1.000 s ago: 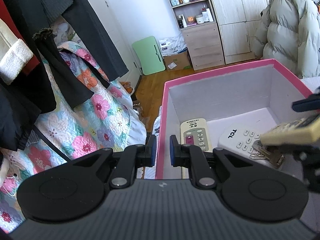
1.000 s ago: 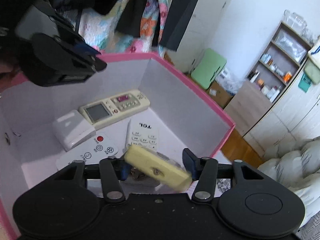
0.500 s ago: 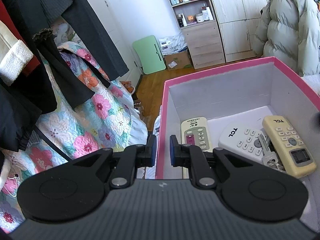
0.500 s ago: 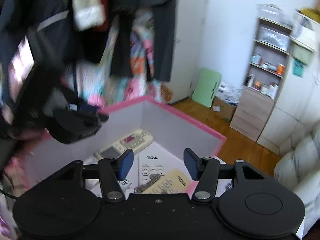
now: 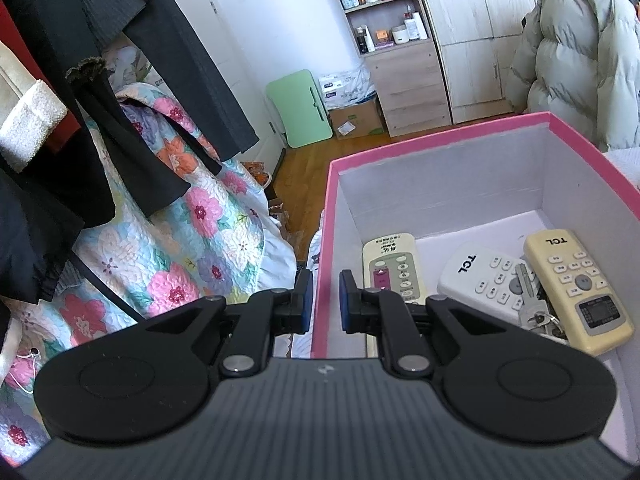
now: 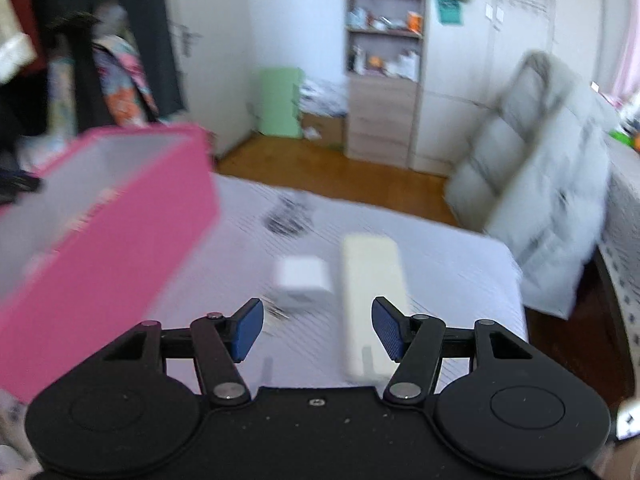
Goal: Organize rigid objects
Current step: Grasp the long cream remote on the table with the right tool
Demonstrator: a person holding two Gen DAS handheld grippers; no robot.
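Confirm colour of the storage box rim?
Pink rim, white inside on the storage box; the left wrist view shows it most clearly.

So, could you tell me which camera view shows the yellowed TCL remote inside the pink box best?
The left wrist view: the yellowed TCL remote lies sharp and face up in the pink cardboard box, resting partly over a bunch of keys. The right wrist view is motion-blurred and shows only the box's outside, not that remote.

1. Left wrist view: bright daylight, sharp throughout; the glossy yellowed plastic remote (image 5: 576, 290) right of the claw (image 5: 323, 300) is crisp.
2. Fisheye bending curves the room's edges.
3. Right wrist view: heavily motion-blurred; the pink cardboard box (image 6: 100, 232) left of the claw (image 6: 318, 328) smears.
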